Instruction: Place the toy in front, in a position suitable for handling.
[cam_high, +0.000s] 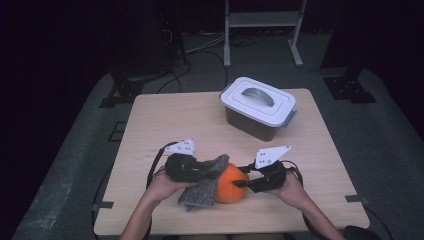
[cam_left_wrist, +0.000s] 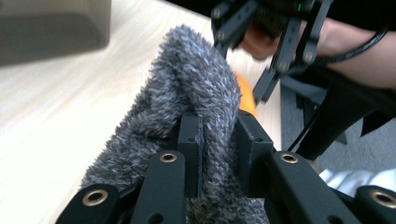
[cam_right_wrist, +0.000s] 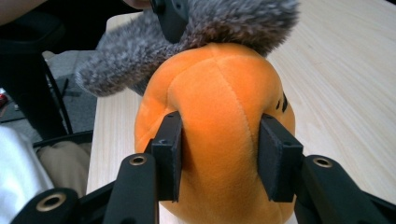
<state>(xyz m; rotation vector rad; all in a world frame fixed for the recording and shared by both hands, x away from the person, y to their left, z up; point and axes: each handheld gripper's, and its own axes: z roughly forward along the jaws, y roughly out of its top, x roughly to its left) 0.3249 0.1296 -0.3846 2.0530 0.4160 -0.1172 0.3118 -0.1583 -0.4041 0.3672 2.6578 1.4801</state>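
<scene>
An orange plush ball lies near the front middle of the wooden table. My right gripper is shut on it, both pads pressing into its sides. A fuzzy grey cloth drapes against the ball's left side and top. On a fold of that cloth my left gripper is shut. In the left gripper view a sliver of the orange ball peeks past the cloth, with the right gripper beyond it.
A white lidded storage box with a grey handle stands at the back right of the table. Metal stand legs and cables lie on the floor behind. The person's forearms come in over the table's front edge.
</scene>
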